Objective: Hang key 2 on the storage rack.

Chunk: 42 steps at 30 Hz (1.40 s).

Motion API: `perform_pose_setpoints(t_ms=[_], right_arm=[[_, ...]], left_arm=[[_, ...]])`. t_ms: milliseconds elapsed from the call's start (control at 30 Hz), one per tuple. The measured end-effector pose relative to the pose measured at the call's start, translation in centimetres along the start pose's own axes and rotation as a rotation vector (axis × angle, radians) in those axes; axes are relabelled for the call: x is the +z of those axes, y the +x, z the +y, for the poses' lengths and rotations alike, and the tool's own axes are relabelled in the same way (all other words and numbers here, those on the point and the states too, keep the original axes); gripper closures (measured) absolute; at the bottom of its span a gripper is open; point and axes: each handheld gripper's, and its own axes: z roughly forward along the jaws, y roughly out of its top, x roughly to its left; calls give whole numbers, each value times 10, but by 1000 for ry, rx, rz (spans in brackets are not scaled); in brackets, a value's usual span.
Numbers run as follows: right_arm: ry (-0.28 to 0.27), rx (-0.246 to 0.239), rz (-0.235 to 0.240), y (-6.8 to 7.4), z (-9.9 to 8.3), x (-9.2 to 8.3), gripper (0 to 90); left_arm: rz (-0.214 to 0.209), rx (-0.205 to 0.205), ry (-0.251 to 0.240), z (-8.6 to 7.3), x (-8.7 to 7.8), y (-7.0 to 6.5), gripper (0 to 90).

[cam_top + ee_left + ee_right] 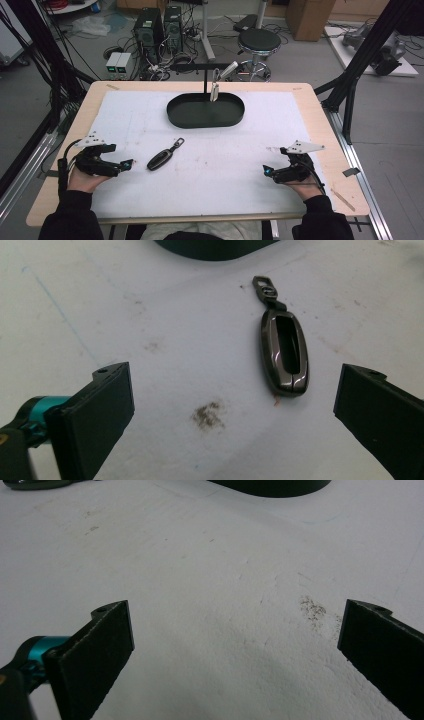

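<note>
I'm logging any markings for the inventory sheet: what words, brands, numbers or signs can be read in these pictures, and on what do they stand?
None can be read.
Key fob: glossy dark shell with a metal clip, no logo or lettering visible.
Black tray: no marking visible.
Left gripper and right gripper: no label visible.
Two pale boxes on the floor: fronts too small and blurred to read.

dark key fob (284,352) – flat, on white mat (150,315)

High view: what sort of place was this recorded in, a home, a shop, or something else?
Most likely a lab or workshop set up for recording. Behind the table stand computer towers amid loose cables on the floor, a black frame of struts surrounds the table, and a round stool sits beyond it.
</note>
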Motion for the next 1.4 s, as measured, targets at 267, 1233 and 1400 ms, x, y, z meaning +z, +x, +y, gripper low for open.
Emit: perform_pose_setpoints(t_ms=[267,1233,1400], right_arm=[[8,-6,-7,1,-3,-2,7],[31,-20,14,5,-2,-1,7],[21,-11,13,3,-2,-4,7]], left_arm=[[-29,29,45,16,13,-9,32],[-51,108,298,78,96,-27,76],[-57,109,313,80,105,-30,86]])
